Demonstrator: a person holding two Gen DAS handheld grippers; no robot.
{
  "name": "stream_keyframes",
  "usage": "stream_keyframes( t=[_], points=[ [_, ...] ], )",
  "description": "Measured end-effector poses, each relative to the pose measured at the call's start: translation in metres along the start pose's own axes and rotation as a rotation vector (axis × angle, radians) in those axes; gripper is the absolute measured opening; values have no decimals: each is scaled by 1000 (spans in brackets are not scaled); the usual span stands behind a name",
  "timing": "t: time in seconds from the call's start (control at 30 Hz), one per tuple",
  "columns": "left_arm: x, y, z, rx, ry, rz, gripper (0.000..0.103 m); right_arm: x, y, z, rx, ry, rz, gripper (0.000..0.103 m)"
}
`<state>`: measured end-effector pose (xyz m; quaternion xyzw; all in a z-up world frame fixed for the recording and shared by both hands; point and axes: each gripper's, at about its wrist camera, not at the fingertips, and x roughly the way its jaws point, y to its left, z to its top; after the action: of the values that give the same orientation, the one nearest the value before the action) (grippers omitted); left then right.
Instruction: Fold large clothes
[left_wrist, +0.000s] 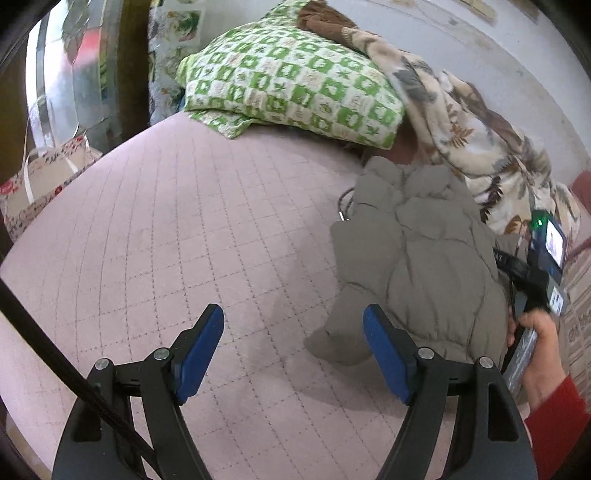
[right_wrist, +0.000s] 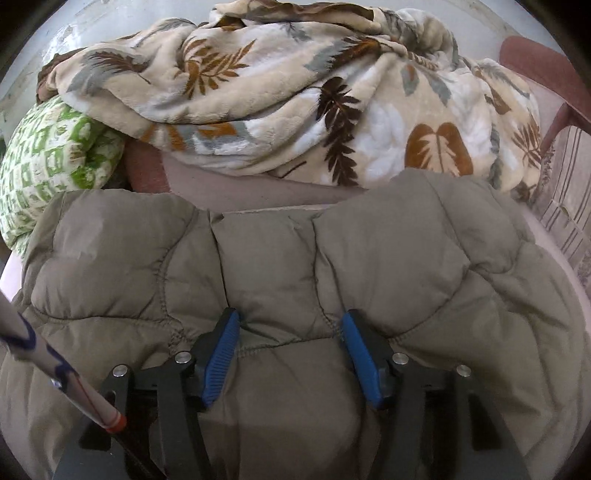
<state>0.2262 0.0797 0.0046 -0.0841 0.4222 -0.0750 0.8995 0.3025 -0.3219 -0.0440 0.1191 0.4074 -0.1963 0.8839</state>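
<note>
Bed (left_wrist: 166, 221) covered by a pink quilted spread. Lying on it: an olive padded jacket (left_wrist: 424, 266), a green-and-white checked pillow (left_wrist: 288, 85), and a crumpled leaf-print blanket (right_wrist: 295, 103) partly overlapping the pillow.

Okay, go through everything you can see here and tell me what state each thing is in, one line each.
Puffer jacket: bunched in a thick bundle on the bed, not flat.
Left tongs: open, nothing between them, over bare bedcover.
Right tongs: apart, tips set against the jacket; a grip cannot be told.
Leaf blanket: crumpled, unfolded.
Green pillow: partly under the blanket.
</note>
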Motion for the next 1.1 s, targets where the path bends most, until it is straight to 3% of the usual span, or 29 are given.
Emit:
stream_keyframes(
  t=[0.17, 0.27, 0.4, 0.5, 0.57, 0.63, 0.77, 0.97, 1.1],
  points=[
    [-13, 6, -2, 2, -27, 15, 77, -21, 4, 12, -19, 42, 9, 63],
    [-22, 10, -1, -3, -61, 45, 77, -64, 1, 22, 53, -36, 98, 65],
    [-19, 19, 2, -34, -45, 43, 77, -85, 41, 33, 0, -56, 172, 65],
    [-16, 24, 3, -37, -39, 51, 77, -70, 84, 28, -61, -19, 197, 65],
    [-13, 27, 4, -42, -36, 60, 77, -44, 112, 22, -115, 35, 168, 68],
    [-9, 27, 5, -44, -25, 59, 77, -12, 140, 10, -211, 69, 52, 73],
    [-4, 23, 4, -28, -10, 60, 77, 6, 157, 3, -282, 68, -50, 75],
    [-13, 19, -1, 1, -36, 90, 77, -66, 126, 16, -247, -49, 51, 75],
    [-18, 13, -5, 27, -61, 119, 77, -99, 52, 12, -158, -108, -4, 75]
  ],
)
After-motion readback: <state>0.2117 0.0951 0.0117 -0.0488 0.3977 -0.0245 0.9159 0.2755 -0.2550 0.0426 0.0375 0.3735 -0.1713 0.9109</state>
